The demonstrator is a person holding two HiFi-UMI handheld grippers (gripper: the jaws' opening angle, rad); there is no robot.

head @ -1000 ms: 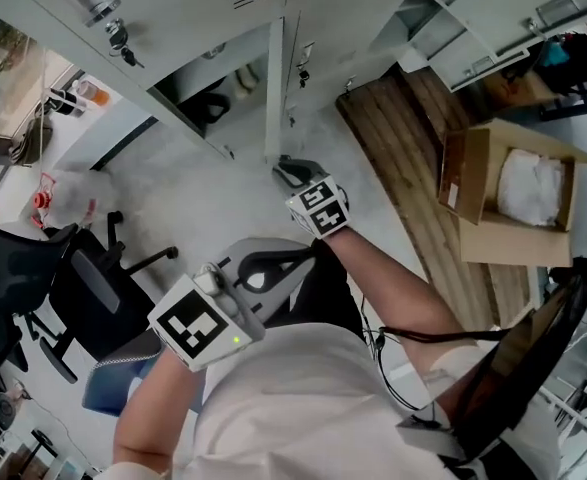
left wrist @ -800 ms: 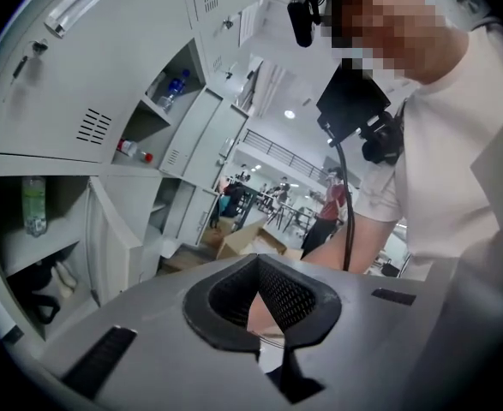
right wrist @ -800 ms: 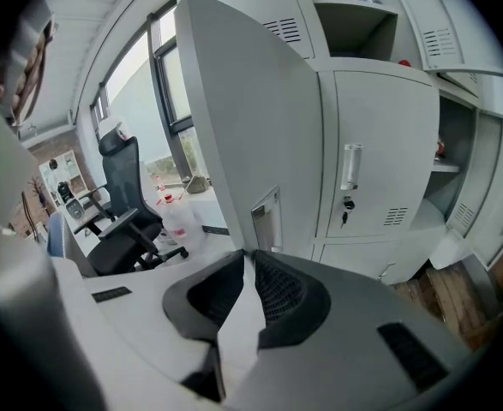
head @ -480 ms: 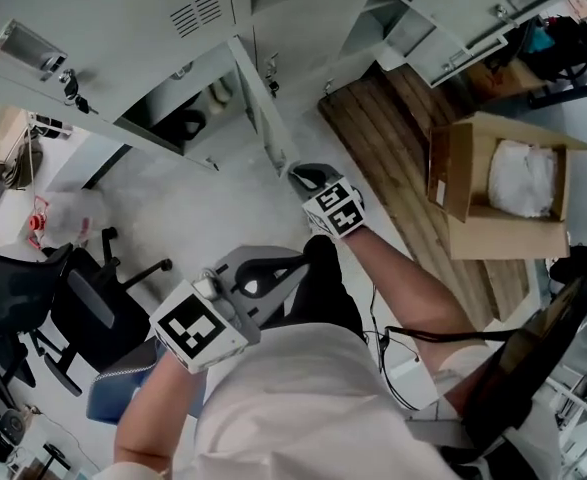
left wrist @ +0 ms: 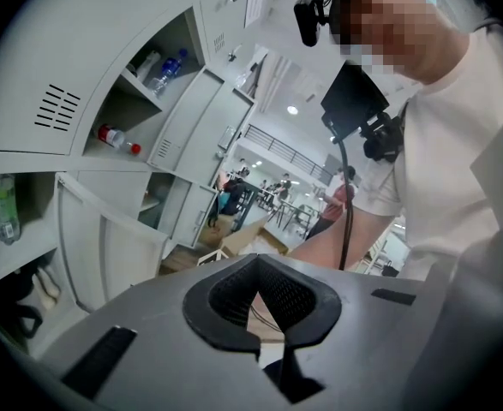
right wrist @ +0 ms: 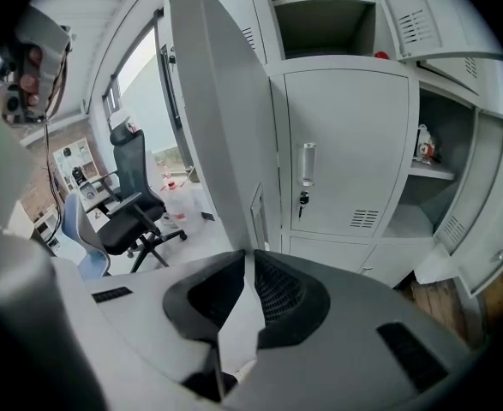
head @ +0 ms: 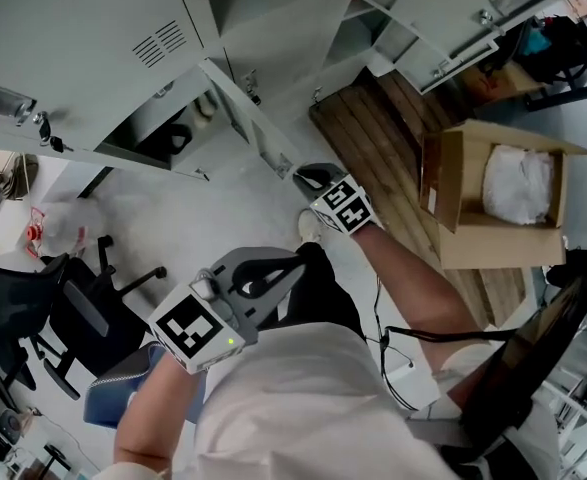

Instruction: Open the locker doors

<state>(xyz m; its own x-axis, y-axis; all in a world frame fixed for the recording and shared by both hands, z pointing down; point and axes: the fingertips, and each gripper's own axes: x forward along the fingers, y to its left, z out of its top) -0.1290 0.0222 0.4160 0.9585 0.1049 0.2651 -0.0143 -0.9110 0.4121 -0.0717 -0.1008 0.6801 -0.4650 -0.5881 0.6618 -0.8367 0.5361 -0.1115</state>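
The right gripper (head: 313,176) sits just above the middle of the head view, its jaws clenched on the free edge of the open locker door (head: 248,118). The door runs away from it toward 11 o'clock, seen almost edge-on. In the right gripper view the door (right wrist: 221,118) rises from between the pads as a tall grey panel. Its lowest part is hidden inside the jaws, and its top is cut off at 12 o'clock.

The left gripper (head: 291,263) hangs close to the person's body at 7 o'clock from the right one. Its jaws are pressed together at the tips with nothing between them.

The compartment behind the open door is dark, and what lies in it is hard to make out. At 3 o'clock from the door in the right gripper view stands a closed door (right wrist: 345,152) with a key in its lock. A cardboard box (head: 493,193) lies at 3 o'clock in the head view and an office chair (head: 63,298) at 8 o'clock, partly cut off.
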